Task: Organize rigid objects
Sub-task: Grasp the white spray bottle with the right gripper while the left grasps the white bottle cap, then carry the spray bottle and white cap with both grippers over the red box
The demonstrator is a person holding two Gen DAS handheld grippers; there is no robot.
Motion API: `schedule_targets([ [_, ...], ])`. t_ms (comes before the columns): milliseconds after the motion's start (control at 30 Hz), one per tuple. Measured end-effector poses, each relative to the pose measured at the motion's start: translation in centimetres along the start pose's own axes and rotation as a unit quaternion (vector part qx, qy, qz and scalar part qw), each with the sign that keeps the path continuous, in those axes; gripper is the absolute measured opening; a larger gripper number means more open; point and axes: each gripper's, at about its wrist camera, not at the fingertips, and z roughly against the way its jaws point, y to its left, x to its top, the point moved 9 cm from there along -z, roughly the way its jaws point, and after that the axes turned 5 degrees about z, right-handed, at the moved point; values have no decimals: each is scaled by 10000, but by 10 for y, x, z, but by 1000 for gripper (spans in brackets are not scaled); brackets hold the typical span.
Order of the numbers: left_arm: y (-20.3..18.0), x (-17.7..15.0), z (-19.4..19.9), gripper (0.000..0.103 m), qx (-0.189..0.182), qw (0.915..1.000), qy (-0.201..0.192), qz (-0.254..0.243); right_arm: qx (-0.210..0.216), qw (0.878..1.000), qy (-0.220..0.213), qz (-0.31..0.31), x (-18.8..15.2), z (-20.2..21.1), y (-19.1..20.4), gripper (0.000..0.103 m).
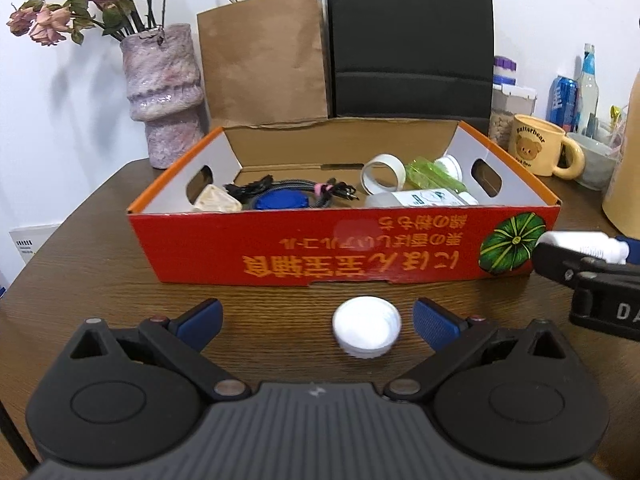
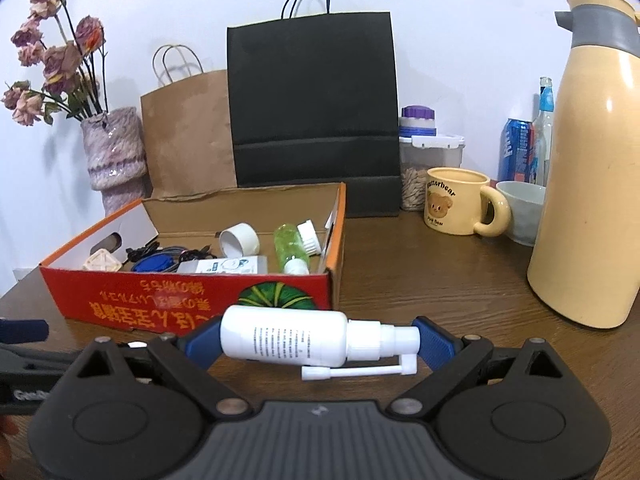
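A red cardboard box (image 1: 280, 248) stands on the brown table and also shows in the right wrist view (image 2: 192, 300). It holds cables, a tape roll (image 1: 382, 174), a green bottle (image 2: 290, 244) and other small items. A white round cap (image 1: 366, 332) lies on the table in front of the box, between the fingers of my open left gripper (image 1: 318, 318). My right gripper (image 2: 318, 338) is shut on a white spray bottle (image 2: 284, 338), held sideways just in front of the box's right corner. That bottle shows at the left wrist view's right edge (image 1: 580, 242).
Behind the box stand a pink vase with dried flowers (image 1: 162, 92), a brown paper bag (image 1: 264, 60) and a black bag (image 2: 314, 108). To the right are a bear mug (image 2: 460, 206), a bowl (image 2: 522, 210), a can (image 2: 516, 150), a jar (image 2: 430, 156) and a tall cream thermos (image 2: 592, 168).
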Motion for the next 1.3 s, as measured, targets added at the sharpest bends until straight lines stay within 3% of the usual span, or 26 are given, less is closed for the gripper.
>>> schedule_targets([
  [333, -15, -11, -17, 103, 190, 9991, 332, 159, 48, 10000, -48, 34, 1, 2, -12, 98],
  [433, -18, -12, -18, 89, 138, 9989, 381, 218, 69, 10000, -63, 23, 0, 3, -13, 98],
  [500, -18, -14, -20, 74, 124, 9986, 455, 241, 68, 9999, -90, 17, 1, 5, -12, 98],
  [567, -18, -15, -20, 68, 82, 9986, 455, 274, 71, 9999, -119, 13, 2, 7, -12, 98],
  [700, -22, -14, -17, 41, -13, 9987, 409, 288, 84, 9999, -134, 8, 2, 8, -11, 98],
  [833, -25, -15, -14, 41, -164, 9987, 404, 263, 98, 9999, -136, 5, 1, 9, -10, 98],
  [1300, -15, -10, 0, 41, -29, 9993, 183, 327, 193, 9994, -277, 62, 2, 19, -2, 98],
])
